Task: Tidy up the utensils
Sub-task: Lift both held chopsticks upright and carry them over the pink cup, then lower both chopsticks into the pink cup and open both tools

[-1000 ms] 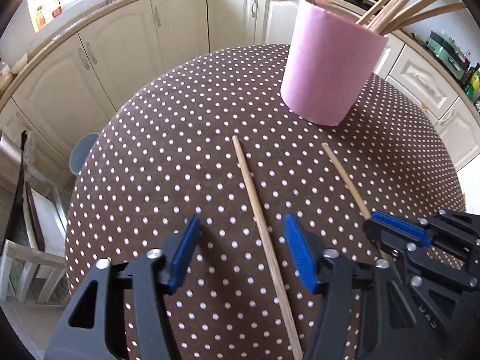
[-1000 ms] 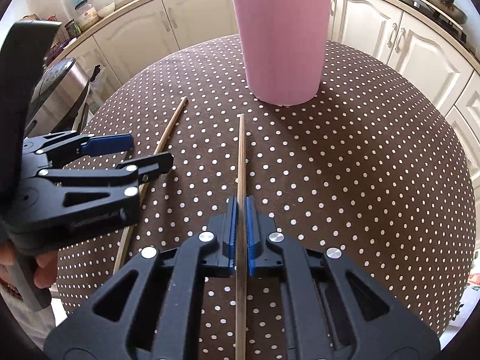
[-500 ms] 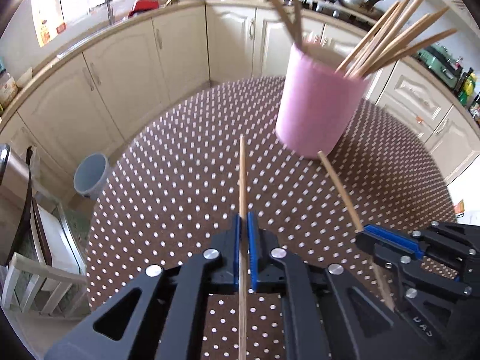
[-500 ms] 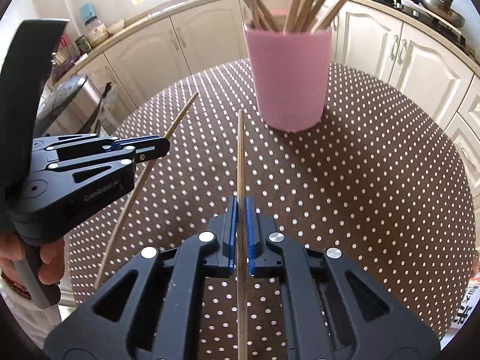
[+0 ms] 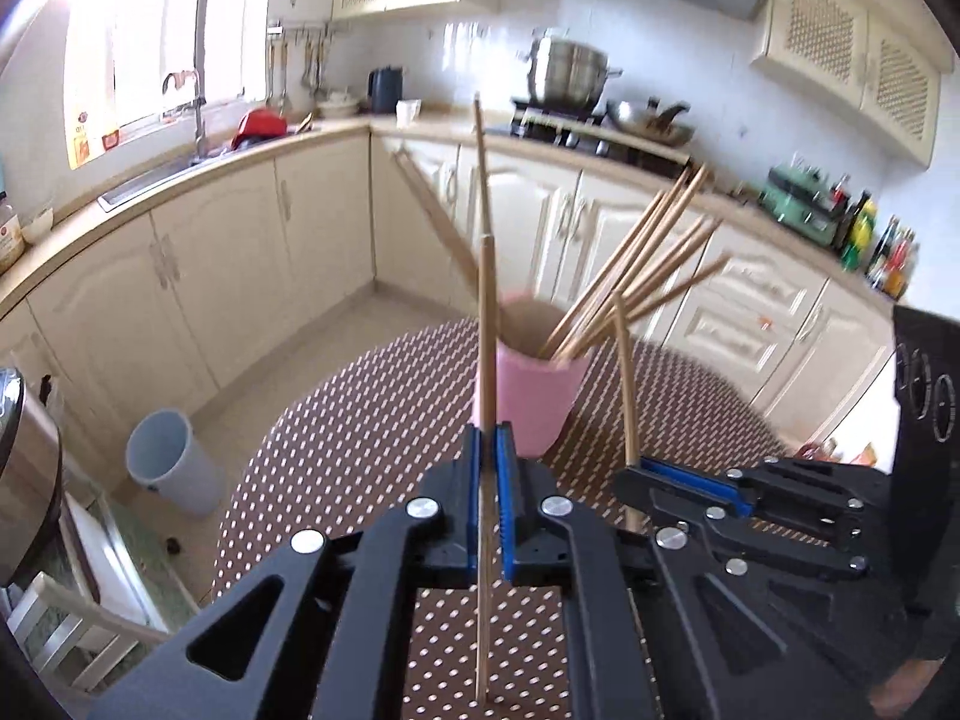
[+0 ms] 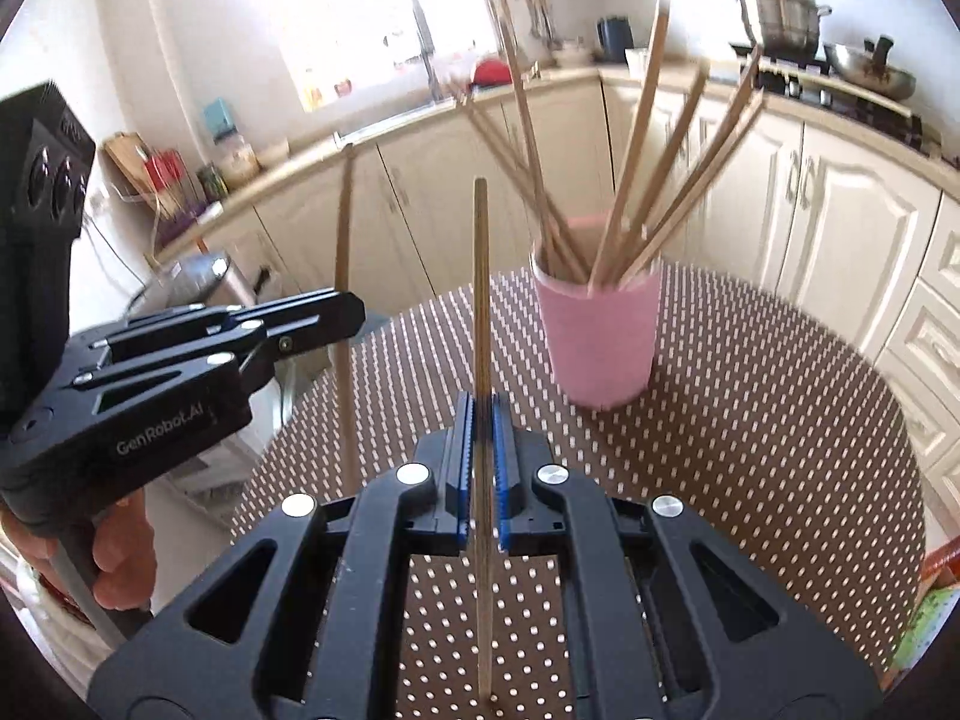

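Both sticks have come up off the counter (image 6: 750,420). Each hand-held gripper, left (image 5: 487,468) and right (image 6: 481,450), pinches one stick (image 5: 487,324) (image 6: 480,300). Next they go into the pink cup (image 6: 600,336).

left claw (image 5: 487,468): matt black plastic body, ribbed blue pads, shiny little metal screw heads
right claw (image 6: 480,450): same deal, matt black plastic with toothed blue pads
chopsticks (image 6: 480,324): pale wood, looks bare and unvarnished, faint grain
cup (image 6: 597,330): pink, matt, soft-looking outside, kinda like foam or paper
table (image 6: 780,420): covered in brown cloth with white dots, no shine
pot (image 5: 567,69): polished steel, properly glossy
cabinets (image 5: 210,276): cream, smooth satin finish
bin (image 5: 171,462): grey plastic, dull
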`<state>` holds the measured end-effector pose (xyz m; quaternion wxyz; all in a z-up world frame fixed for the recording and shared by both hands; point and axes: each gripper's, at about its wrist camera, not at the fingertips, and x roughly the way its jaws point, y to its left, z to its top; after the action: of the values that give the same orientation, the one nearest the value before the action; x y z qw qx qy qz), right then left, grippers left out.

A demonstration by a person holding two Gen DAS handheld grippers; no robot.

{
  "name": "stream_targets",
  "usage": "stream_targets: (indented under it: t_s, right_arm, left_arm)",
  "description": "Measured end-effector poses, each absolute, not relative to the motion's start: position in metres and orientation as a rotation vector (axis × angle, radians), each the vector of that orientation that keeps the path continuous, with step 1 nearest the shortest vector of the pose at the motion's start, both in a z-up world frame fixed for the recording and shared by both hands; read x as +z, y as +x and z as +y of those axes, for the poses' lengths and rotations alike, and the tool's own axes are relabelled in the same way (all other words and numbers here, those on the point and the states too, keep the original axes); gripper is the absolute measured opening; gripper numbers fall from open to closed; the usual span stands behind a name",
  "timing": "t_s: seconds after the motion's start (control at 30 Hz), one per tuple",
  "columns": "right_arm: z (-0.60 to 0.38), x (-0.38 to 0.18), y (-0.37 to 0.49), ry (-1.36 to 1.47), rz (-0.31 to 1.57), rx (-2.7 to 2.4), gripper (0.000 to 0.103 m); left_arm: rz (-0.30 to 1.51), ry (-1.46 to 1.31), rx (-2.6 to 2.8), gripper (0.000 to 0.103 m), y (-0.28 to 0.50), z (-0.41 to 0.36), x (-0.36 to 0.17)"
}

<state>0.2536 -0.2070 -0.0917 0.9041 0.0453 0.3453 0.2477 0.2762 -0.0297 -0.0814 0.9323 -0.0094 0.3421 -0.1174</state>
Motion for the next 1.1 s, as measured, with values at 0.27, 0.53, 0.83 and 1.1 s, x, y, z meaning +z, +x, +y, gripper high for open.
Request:
stream_targets:
  t_s: [0.27,0.53,0.83,1.1]
  right_arm:
    - [-0.216,-0.037,0.25,0.113,0.545,0.476,0.006]
    - [-0.223,0.002,0.261,0.107,0.431,0.425,0.006]
    - [-0.223,0.012,0.276,0.087,0.38,0.392,0.006]
    - [-0.227,0.013,0.282,0.092,0.334,0.353,0.006]
  left_arm:
    - [0.531,-0.055,-0.248,0.006,0.269,-0.033,-0.022]
    - [0.355,-0.14,-0.224,0.006,0.281,-0.032,0.026]
    - [0.294,-0.21,-0.204,0.006,0.314,-0.047,0.033]
    - [0.375,-0.203,-0.209,0.006,0.338,-0.054,-0.006]
